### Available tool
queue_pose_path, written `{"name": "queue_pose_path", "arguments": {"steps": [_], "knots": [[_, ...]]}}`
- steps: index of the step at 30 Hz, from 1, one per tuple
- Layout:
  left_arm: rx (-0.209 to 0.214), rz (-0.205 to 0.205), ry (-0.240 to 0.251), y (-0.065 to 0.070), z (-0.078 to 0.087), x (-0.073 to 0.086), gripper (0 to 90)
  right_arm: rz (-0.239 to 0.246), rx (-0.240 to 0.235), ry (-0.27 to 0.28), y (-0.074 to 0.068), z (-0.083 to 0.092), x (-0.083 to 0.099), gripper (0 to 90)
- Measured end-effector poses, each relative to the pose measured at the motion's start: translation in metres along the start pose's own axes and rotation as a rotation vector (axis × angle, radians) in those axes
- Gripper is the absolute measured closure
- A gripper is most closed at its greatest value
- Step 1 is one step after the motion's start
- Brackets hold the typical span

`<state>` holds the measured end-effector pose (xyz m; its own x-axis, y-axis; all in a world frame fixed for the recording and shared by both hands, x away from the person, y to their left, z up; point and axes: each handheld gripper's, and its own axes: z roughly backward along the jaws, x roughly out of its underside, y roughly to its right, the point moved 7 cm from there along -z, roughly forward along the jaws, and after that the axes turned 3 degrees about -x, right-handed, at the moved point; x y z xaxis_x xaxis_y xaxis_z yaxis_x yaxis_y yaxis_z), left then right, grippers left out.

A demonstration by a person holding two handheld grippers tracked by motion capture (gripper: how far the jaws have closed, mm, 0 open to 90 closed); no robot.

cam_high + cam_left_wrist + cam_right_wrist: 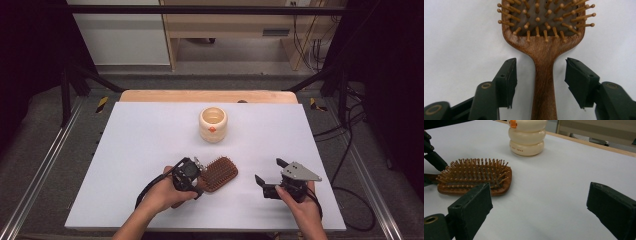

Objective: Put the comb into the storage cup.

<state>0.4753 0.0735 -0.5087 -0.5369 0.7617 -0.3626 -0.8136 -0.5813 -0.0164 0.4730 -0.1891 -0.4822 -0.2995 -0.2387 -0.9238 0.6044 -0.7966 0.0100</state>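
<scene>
A wooden paddle hairbrush (220, 173) lies bristles up on the white table, near the front and left of centre. In the left gripper view its handle (544, 82) runs straight between my left gripper's (541, 61) jaws, with a gap of bare table on each side, so the pads do not press on it. From above, my left gripper (199, 176) sits at the brush's left end, held in a hand. My right gripper (269, 170) rests to the right of the brush, open and with nothing between its jaws. The right gripper view has the brush (474, 176) off to the left of my right gripper (540, 187).
A cream ribbed cup (213, 124) with an orange mark stands upright behind the brush, toward the table's middle back; it is also in the right gripper view (527, 137). The white tabletop (130, 145) has a wooden strip along its far edge. Metal rails flank the table.
</scene>
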Motion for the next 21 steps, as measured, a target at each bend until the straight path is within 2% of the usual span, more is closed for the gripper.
{"name": "queue_pose_path", "arguments": {"steps": [11,21], "knots": [[0.026,-0.005,-0.016,0.0017,-0.0009,0.0008,55.0,0.003,-0.005,-0.004,-0.0009,-0.0006,0.0004,6.4],[0.026,-0.016,-0.031,0.0015,-0.0035,0.002,61.0,0.004,-0.008,-0.005,-0.0015,-0.001,0.0006,6.4]]}}
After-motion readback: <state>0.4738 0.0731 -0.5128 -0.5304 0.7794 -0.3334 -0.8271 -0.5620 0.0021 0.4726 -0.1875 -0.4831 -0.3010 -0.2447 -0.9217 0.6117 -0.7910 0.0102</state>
